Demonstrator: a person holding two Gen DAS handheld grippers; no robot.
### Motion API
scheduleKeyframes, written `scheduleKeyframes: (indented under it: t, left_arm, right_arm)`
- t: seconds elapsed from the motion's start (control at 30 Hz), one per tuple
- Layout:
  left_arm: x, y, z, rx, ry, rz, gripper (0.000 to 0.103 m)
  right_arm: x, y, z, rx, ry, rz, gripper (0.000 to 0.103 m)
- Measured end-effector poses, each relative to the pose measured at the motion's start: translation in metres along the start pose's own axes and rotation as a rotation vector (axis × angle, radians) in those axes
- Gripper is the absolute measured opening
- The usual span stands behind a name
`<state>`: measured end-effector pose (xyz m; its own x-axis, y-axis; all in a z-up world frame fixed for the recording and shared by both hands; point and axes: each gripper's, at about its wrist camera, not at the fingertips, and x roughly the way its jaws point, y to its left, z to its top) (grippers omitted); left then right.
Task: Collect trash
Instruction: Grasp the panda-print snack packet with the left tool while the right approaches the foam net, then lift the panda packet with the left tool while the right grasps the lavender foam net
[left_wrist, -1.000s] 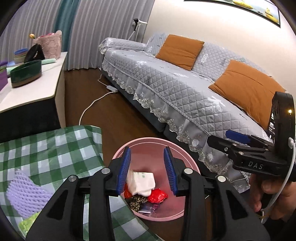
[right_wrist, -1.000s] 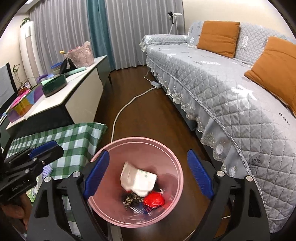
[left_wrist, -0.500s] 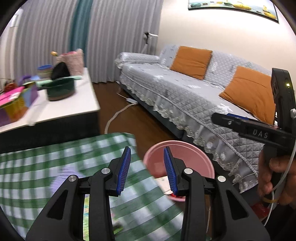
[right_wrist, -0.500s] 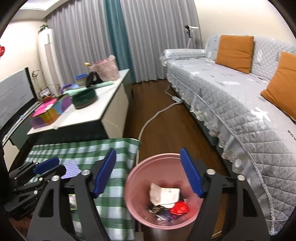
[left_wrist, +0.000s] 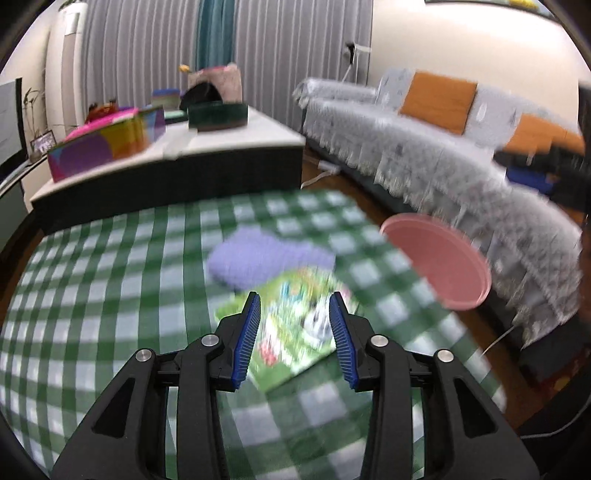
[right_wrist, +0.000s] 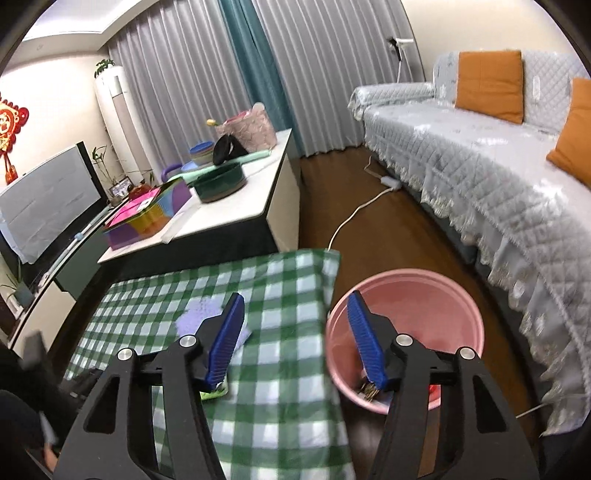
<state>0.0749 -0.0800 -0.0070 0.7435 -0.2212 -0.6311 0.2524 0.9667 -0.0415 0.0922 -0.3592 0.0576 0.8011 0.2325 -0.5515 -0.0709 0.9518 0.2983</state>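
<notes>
Left tongs (left_wrist: 294, 341) are seen with the blue pads spread apart, nothing held between them, positioned over the green-checked desk (left_wrist: 110, 295). Directly ahead of and between the pads a green printed wrapper (left_wrist: 291, 325) is seen lying flat on the cloth; the print is too blurred to be read. Just beyond the wrapper, touching or overlapping its far edge, a lilac foam net sleeve (left_wrist: 255, 258) is noted. The pink bin (left_wrist: 439, 266) is found ahead and to the right of the left tongs, off the desk edge, beside the grey-covered sofa (left_wrist: 424, 147). Right tongs (right_wrist: 295, 339) are seen opened wide and empty; the left pad is lined up over the desk (right_wrist: 280, 295), the right pad over the mouth of the pink bin (right_wrist: 424, 295). The lilac sleeve (right_wrist: 199, 314) is partly hidden behind the left pad, and a green corner of the wrapper (right_wrist: 214, 394) shows below that pad. Dark and red scraps (right_wrist: 369, 392) are made out at the bottom of the bin, mostly hidden by the right pad. Farther ahead and to the left of both tongs, a white low cabinet (right_wrist: 236, 214) is recorded carrying a dark green bowl (right_wrist: 219, 182) and a multicoloured box (right_wrist: 147, 216). A white cable (right_wrist: 354, 214) is noted on the wooden floor ahead.
</notes>
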Motion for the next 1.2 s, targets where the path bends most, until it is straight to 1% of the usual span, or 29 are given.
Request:
scheduleKeyframes:
  t: [0.1,0.17,0.2,0.27,0.37,0.47,0.57,0.6,0.63,0.67,0.7,0.77,0.87,1.07,1.2]
  left_arm:
    - [0.016,-0.011,-0.014,0.05,0.035,0.017,0.051]
    - [0.023,-0.02,-0.018,0.081,0.047,0.031,0.063]
    - [0.028,-0.026,-0.019,0.101,0.055,0.047,0.064]
    - [0.038,-0.037,-0.019,0.142,0.081,0.094,0.072]
    - [0.053,-0.048,-0.022,0.173,0.138,0.14,0.074]
    - [0.064,-0.049,-0.023,0.173,0.173,0.174,0.074]
    - [0.066,-0.046,-0.018,0.146,0.167,0.19,0.073]
    - [0.067,-0.044,-0.017,0.132,0.169,0.193,0.071]
    - [0.069,-0.042,-0.016,0.122,0.173,0.192,0.063]
    - [0.07,-0.039,-0.016,0.107,0.177,0.186,0.053]
    - [0.069,-0.035,-0.016,0.086,0.176,0.177,0.049]
    - [0.064,-0.031,-0.016,0.072,0.159,0.168,0.032]
    - [0.056,-0.025,-0.012,0.055,0.129,0.167,0.021]
    - [0.034,0.001,0.0,-0.015,0.065,0.182,0.01]
    - [0.021,0.021,0.008,-0.061,0.035,0.189,0.006]
  right_arm:
    - [0.005,0.005,-0.009,-0.019,0.02,0.003,0.058]
    - [0.006,0.006,-0.012,-0.032,0.026,-0.001,0.058]
    - [0.006,0.006,-0.013,-0.032,0.027,-0.003,0.058]
    - [0.007,0.002,-0.016,-0.026,0.033,-0.005,0.058]
    - [0.01,-0.002,-0.018,-0.022,0.044,-0.01,0.058]
    - [0.014,-0.005,-0.02,-0.02,0.057,-0.013,0.058]
    - [0.019,-0.006,-0.022,-0.022,0.068,-0.016,0.058]
    - [0.021,-0.005,-0.023,-0.022,0.072,-0.016,0.058]
    - [0.023,-0.005,-0.023,-0.023,0.075,-0.015,0.058]
    - [0.025,-0.004,-0.023,-0.025,0.08,-0.015,0.058]
    - [0.028,-0.002,-0.023,-0.027,0.085,-0.014,0.058]
    - [0.033,0.001,-0.024,-0.03,0.093,-0.01,0.058]
    - [0.043,0.009,-0.025,-0.04,0.106,-0.002,0.058]
    - [0.066,0.033,-0.025,-0.063,0.136,0.018,0.058]
    - [0.082,0.05,-0.025,-0.081,0.153,0.029,0.058]
